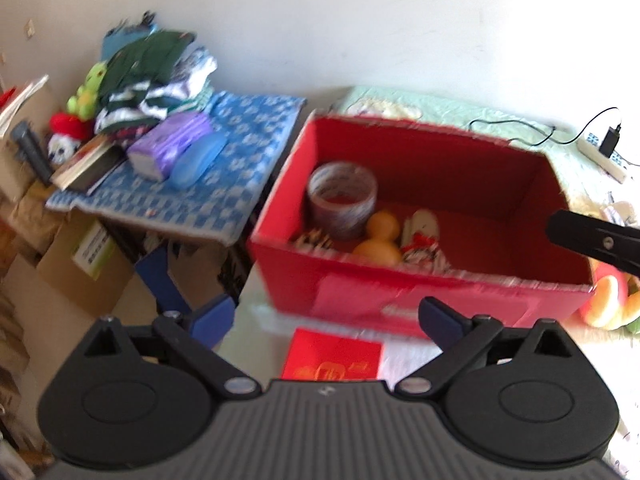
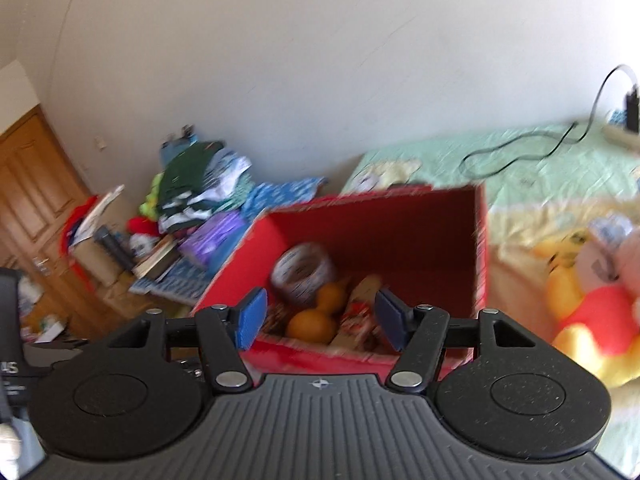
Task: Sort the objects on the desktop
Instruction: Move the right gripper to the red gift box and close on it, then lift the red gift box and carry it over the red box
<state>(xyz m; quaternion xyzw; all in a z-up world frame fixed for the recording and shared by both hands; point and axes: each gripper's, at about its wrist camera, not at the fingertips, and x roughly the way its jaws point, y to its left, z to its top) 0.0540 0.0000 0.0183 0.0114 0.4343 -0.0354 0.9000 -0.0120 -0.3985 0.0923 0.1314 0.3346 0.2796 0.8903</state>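
Note:
An open red cardboard box (image 1: 520, 292) stands on the table and holds a roll of clear tape (image 1: 342, 198), an orange gourd (image 1: 380, 240) and a red-and-white packet (image 1: 422, 240). A red envelope (image 1: 332, 360) lies on the table in front of the box. My left gripper (image 1: 320, 320) is open and empty, above the envelope and short of the box. My right gripper (image 2: 320, 316) is open and empty at the box's (image 2: 480, 264) near rim, above the gourd (image 2: 316, 316) and next to the tape (image 2: 304, 276). Part of it shows in the left wrist view (image 1: 592, 240).
A side table with a blue patterned cloth (image 1: 240, 160) carries folded clothes, a purple pack (image 1: 168, 148) and a blue case (image 1: 198, 160). Cardboard boxes (image 1: 80, 272) stand below. A yellow-and-red plush toy (image 2: 592, 312) lies right of the box. A power strip (image 1: 600, 156) and cable lie behind.

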